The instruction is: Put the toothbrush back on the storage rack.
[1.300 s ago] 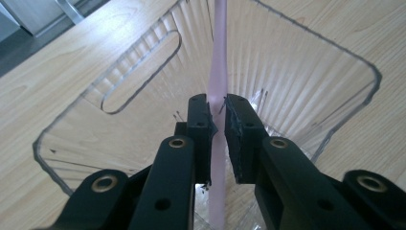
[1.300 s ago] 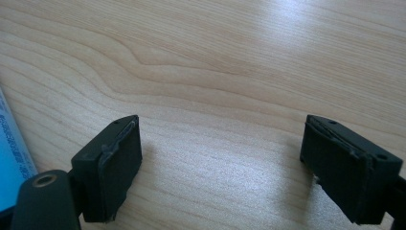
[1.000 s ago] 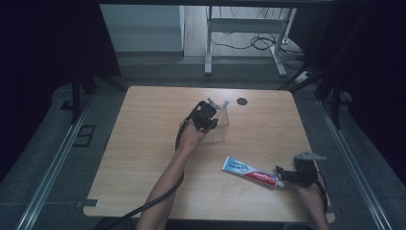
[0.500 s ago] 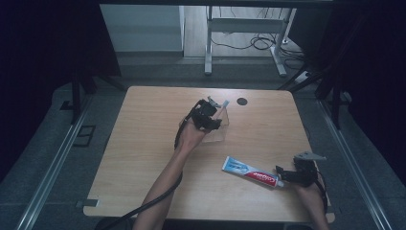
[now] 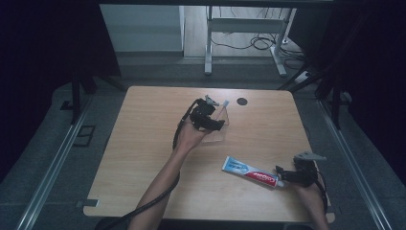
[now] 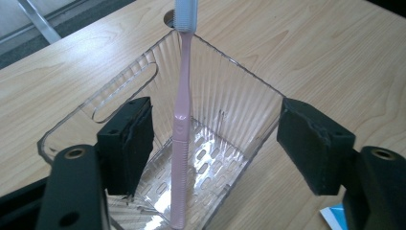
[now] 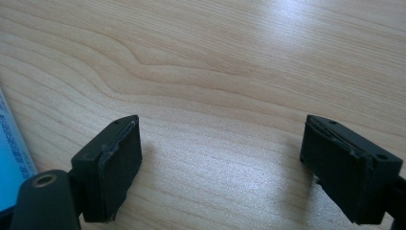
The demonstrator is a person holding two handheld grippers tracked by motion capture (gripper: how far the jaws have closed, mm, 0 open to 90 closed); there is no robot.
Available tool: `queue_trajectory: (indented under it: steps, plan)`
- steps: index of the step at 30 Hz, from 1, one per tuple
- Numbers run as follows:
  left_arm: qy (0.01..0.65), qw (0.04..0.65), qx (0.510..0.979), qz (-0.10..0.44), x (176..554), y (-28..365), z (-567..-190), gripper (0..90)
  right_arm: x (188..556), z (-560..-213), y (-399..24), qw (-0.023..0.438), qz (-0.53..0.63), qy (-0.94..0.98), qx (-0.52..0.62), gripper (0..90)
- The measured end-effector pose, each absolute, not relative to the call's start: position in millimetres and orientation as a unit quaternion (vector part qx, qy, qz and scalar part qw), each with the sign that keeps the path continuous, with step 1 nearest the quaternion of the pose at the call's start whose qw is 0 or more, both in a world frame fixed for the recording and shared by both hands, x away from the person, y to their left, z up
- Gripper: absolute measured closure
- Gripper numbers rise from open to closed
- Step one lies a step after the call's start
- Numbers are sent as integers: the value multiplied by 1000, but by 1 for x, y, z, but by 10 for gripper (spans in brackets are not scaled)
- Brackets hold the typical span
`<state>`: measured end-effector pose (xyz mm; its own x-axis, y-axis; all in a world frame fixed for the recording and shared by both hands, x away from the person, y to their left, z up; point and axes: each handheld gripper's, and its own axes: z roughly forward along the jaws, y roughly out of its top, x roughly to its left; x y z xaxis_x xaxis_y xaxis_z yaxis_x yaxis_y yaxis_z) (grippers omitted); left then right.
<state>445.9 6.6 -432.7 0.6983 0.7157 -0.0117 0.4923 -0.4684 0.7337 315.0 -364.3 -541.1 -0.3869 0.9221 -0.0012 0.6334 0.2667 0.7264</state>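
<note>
Left gripper (image 6: 215, 148): its jaws have just been opening and are now standing wide, one inside the clear plastic bin (image 6: 119, 86) and one outside its right wall, pressing on nothing.
Toothbrush (image 6: 182, 120): the pink brush is standing between those jaws, untouched, handle down on the bin's slotted floor, white bristle head leaning over the far rim.
Meaning: the release looks complete; the brush is resting in the bin, so that placement seems done.
Toothpaste tube (image 5: 250, 171): lying flat on the table (image 5: 143, 143), well right of the bin and nearer the person.
Right gripper (image 5: 287, 175): sitting just right of the tube's cap; the right gripper view is showing its jaws spread wide over bare wood.
View difference: the left gripper view is showing the upright brush; the high view is showing both hands.
</note>
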Motion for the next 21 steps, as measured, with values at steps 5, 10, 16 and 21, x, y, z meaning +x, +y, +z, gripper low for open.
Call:
queue_trajectory:
  steps: [5,10,16,21]
  plan:
    - [358,376,842,146,441,12,-429,265,315,-541,-364,219,329,765,508,138]
    - [356,376,844,144,437,15,-429,264,315,-541,-364,219,329,765,508,138]
    - [357,376,843,142,432,20,-430,253,315,-541,-364,219,329,765,508,138]
    - [360,380,841,138,428,26,-430,248,315,-541,-364,219,329,765,508,138]
